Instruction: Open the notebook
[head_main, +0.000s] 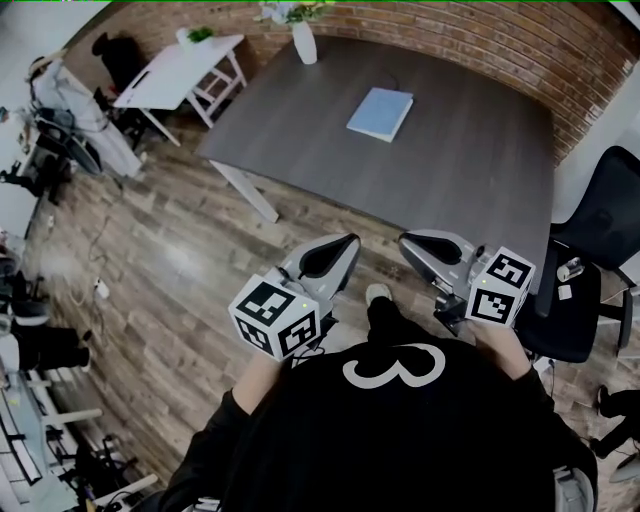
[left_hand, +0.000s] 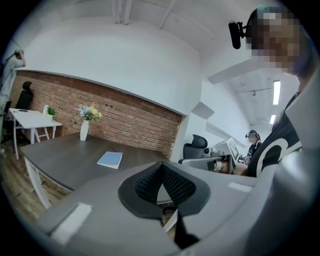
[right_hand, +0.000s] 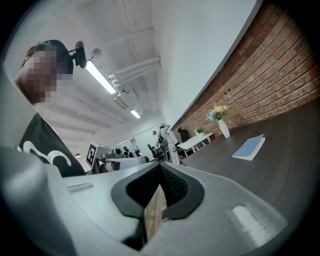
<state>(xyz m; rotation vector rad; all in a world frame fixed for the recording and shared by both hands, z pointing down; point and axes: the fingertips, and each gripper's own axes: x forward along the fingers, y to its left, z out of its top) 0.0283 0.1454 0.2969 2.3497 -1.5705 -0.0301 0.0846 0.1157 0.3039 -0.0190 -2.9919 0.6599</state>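
I hold my 2 grippers close in front of my chest, above the wood floor and short of the near edge of the dark grey table. My left gripper has its jaws pressed together with nothing between them; its own view shows the ribbed pads meeting at the tip. My right gripper is also pressed together and empty, its pads touching at the tip. The notebook, light blue and closed, lies flat on the table toward the far side, well apart from both grippers. A white vase with flowers stands at the table's far edge by the brick wall. A black office chair sits at the table's right side.
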